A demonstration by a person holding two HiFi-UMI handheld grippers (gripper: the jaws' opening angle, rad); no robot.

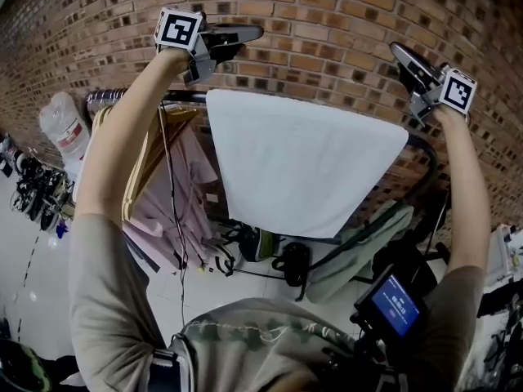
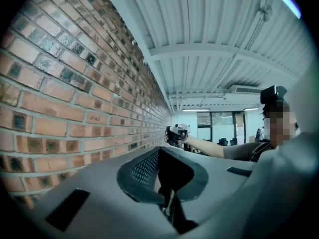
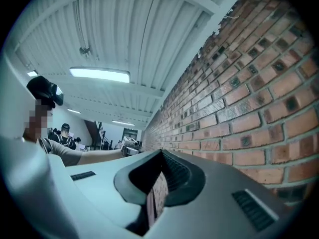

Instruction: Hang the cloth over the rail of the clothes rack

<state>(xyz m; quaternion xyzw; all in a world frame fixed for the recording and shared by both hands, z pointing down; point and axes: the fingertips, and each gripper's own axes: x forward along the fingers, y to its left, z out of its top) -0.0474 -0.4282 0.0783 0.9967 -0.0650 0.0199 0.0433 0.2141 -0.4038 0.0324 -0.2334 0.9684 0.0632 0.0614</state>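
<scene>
While both my arms are raised in front of the brick wall (image 1: 327,23), the L tongs (image 1: 249,34) are clenched w/ nothing in them. The left gripper view shows the two jaws meeting at the tip, w/ only brick & ceiling beyond. The R tongs (image 1: 399,52) are the same: jaws pressed together, empty, pointing along the wall. Each gripper view also catches the other tongs across the gap, at the end of my outstretched forearm.

The cloth (image 1: 302,162) is white & lies draped over the top rail (image 1: 184,96) of the clothes rack (image 1: 429,158). It's spread wide & fairly flat, hanging down on my side, w/ its lower edge running slantwise. The L tongs sit above & a bit left of its upper L corner, the R tongs above its upper R corner. Neither touches it.

On the same rail, left of the cloth, hang wooden hangers (image 1: 139,170) w/ pinkish garments (image 1: 184,219). Under the rack there are dark bags (image 1: 290,261) on the floor, plus a pale fabric item (image 1: 359,247) leaning at the R. I can't tell what that item is. A white sack (image 1: 64,125) stands by the wall at far L. A small device w/ a blue screen (image 1: 395,303) shows low R, close to my chest.
</scene>
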